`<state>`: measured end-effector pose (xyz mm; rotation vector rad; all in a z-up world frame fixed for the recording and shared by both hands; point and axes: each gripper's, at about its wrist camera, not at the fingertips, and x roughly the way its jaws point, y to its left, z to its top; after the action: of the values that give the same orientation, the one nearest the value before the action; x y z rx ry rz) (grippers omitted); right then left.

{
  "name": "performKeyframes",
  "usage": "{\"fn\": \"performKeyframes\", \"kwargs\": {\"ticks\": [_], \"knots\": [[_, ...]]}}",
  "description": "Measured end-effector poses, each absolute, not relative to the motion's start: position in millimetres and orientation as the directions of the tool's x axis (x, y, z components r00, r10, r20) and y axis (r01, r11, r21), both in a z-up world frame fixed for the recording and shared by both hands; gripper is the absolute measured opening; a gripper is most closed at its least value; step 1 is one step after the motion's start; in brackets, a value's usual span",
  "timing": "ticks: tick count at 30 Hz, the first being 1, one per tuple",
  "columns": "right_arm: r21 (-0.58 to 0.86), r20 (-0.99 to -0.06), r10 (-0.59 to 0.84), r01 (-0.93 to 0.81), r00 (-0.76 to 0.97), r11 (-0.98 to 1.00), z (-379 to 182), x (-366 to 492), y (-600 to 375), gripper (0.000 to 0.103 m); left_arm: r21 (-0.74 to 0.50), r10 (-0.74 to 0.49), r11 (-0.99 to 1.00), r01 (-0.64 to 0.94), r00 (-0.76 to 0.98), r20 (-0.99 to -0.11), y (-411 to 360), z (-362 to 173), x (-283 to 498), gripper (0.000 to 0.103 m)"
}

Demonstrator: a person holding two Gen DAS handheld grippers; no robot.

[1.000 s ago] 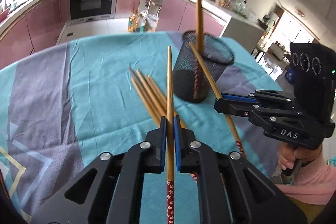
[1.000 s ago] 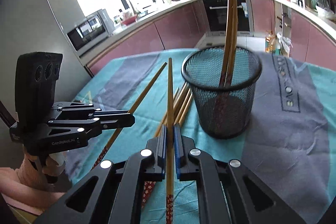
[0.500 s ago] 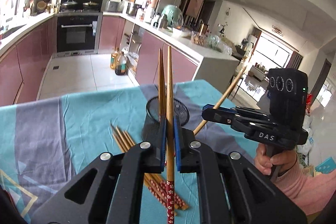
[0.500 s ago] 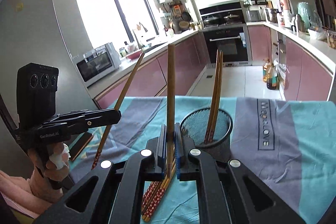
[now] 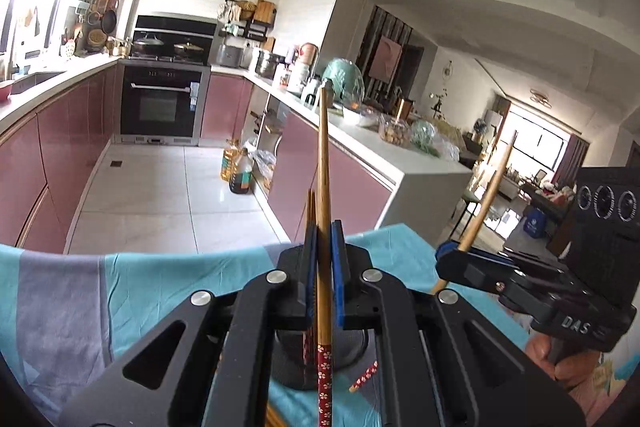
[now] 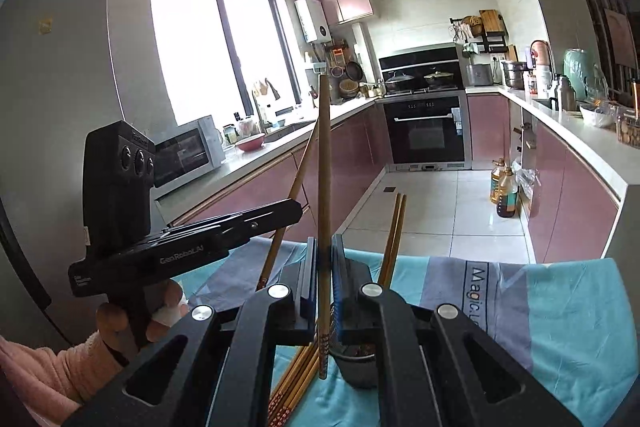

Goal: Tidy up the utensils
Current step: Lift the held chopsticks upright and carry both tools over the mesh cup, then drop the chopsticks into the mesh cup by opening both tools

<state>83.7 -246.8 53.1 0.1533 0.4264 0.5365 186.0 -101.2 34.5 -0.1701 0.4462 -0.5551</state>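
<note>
Both up high now: the left gripper [image 5: 324,275] is clenched on one chopstick [image 5: 323,163], the right gripper [image 6: 323,279] on another [image 6: 324,163], over the mesh cup [image 6: 358,363] on the tabletop [image 6: 560,307]. The risk: these long sticks, pinched near their patterned ends, could pivot and miss the rim, or knock the pair already standing inside.

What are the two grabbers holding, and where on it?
Each holds one chopstick, pinched near its red flowered end: the left gripper holds a chopstick, the right gripper holds another chopstick.
</note>
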Motion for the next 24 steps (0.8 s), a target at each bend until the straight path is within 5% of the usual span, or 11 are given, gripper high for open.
{"fn": "performKeyframes", "kwargs": {"ticks": [12,24], "knots": [[0.216,-0.387,0.456,-0.402,0.802,0.89,36.7,115.2,-247.9,0.006,-0.282,-0.491,0.866,0.414,0.812,-0.316,-134.5,18.0,244.1,0.007],[0.242,-0.513,0.466,-0.399,0.721,0.884,1.3,130.3,-238.0,0.006,-0.198,-0.462,0.886,0.42,0.753,-0.469,-149.1,-38.3,254.5,0.008]]}}
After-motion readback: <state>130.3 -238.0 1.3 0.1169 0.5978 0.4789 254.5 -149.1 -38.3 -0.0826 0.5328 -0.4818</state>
